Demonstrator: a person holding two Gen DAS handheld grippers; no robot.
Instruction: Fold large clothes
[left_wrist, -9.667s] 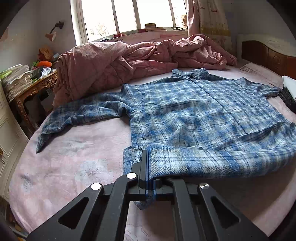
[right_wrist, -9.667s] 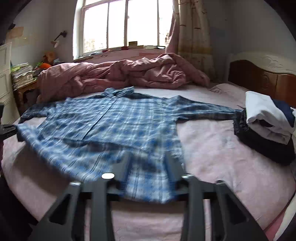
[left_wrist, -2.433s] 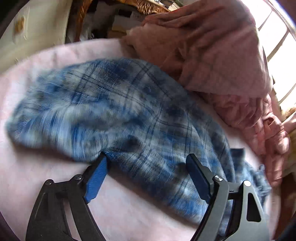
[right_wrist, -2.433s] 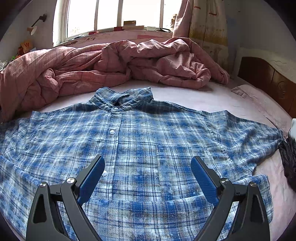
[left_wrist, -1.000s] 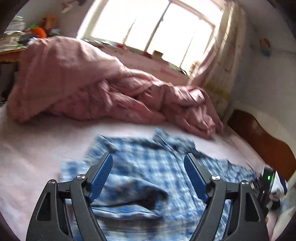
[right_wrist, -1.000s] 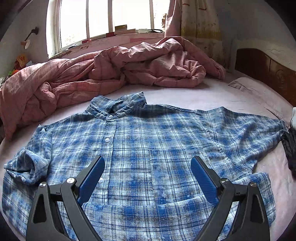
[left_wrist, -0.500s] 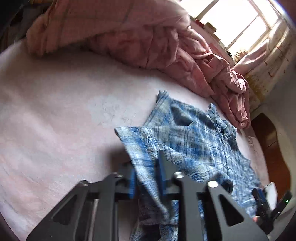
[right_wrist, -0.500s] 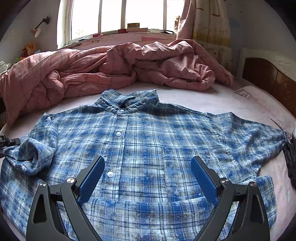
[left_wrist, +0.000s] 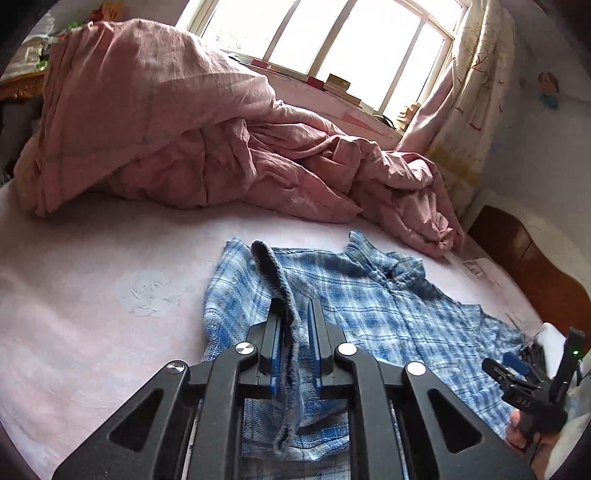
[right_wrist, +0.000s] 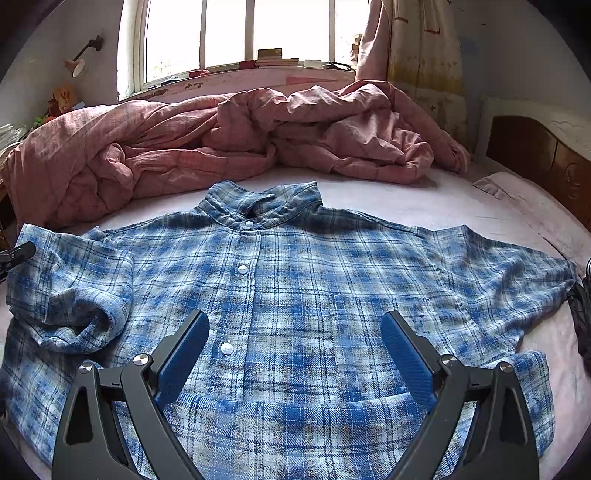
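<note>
the plaid shirt (right_wrist: 314, 295) is lying face up on the pink bed (left_wrist: 92, 295). the left claw (left_wrist: 294, 332) is pinching a raised fold of its sleeve (left_wrist: 275, 280), having just closed on it. the right claw (right_wrist: 295, 347) is hovering wide open over the shirt's front, gripping nothing.

Shirt: blue plaid shirt (right_wrist: 314, 280) lies spread flat on the bed (right_wrist: 461, 206), buttoned, collar toward the far side.
Left sleeve: folded in over the shirt's left side, its cuff (right_wrist: 85, 325) rolled open.
Right tool: right tool (right_wrist: 295, 343) hovers over the near hem, its blue pads (right_wrist: 181, 350) wide apart, nothing between them.
Quilt: rumpled pink quilt (right_wrist: 221, 136) along the far side, below the window (right_wrist: 243, 33).
Right edge: dark clothing (right_wrist: 583, 317) beside the shirt's right sleeve.
</note>
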